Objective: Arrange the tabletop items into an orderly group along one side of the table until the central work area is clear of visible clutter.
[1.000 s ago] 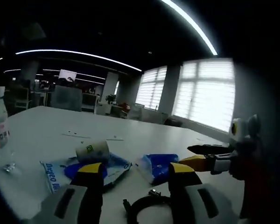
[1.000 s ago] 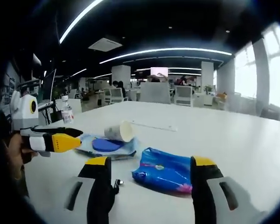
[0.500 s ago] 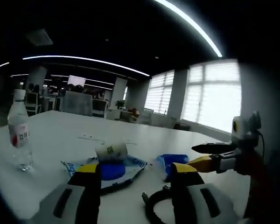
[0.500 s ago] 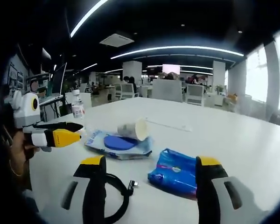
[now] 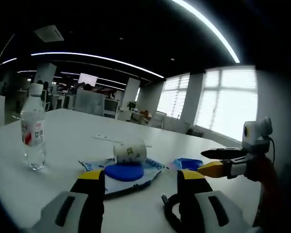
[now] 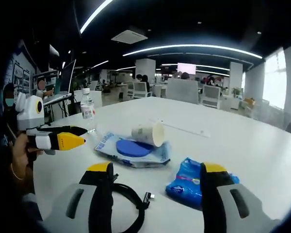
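Note:
A paper cup (image 5: 130, 152) lies on its side at the back edge of a white-and-blue packet (image 5: 145, 171) that carries a blue disc (image 5: 123, 171). A blue pack (image 5: 189, 164) lies to the right, and a black cable (image 5: 170, 214) coils in front. My left gripper (image 5: 140, 179) is open just short of the packet, holding nothing. In the right gripper view the cup (image 6: 148, 133), disc (image 6: 132, 147), blue pack (image 6: 186, 182) and cable (image 6: 131, 201) lie ahead of my open right gripper (image 6: 157, 170). A hand (image 6: 19, 155) holds the left gripper (image 6: 53, 138) at that view's left.
A clear water bottle (image 5: 34, 128) with a red label stands upright on the white table (image 5: 63, 141), left of the clutter; it is also the bottle (image 6: 88, 110) far left. The right gripper (image 5: 223, 162) enters from the right. Office desks and chairs lie beyond.
Both cameras have drawn back and shifted, so the bottle and cable show more fully. The items on the table have not moved. Both grippers stay open.

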